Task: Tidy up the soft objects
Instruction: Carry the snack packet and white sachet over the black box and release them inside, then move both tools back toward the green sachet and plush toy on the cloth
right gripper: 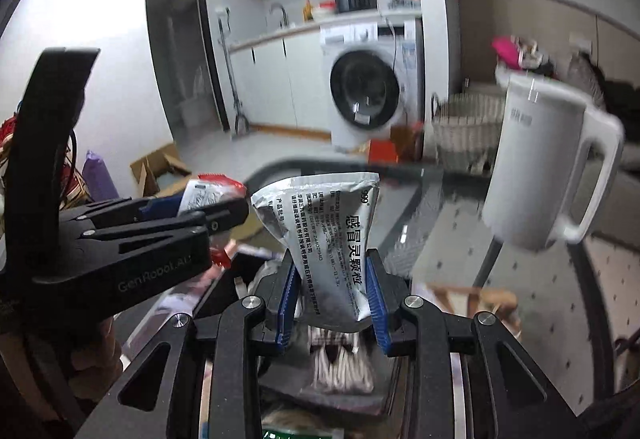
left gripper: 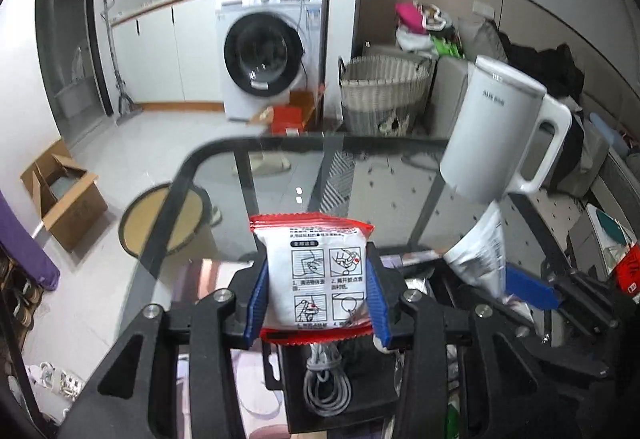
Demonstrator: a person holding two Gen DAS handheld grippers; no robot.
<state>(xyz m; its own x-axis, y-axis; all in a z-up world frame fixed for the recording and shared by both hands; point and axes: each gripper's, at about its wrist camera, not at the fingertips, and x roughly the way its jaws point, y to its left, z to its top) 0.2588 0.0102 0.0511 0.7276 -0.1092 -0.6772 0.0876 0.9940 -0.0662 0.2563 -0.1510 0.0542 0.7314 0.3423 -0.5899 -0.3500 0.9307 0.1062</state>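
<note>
Left wrist view: one white, red-edged foil packet printed with instruction diagrams is clamped between the blue pads of the left gripper. One silver foil sachet with black Chinese text is pinched in the closed jaws of the right gripper. Both are held above one dark glass tabletop. One white plastic kettle stands on it. One front-loading white washing machine and one woven laundry basket are seen behind.
</note>
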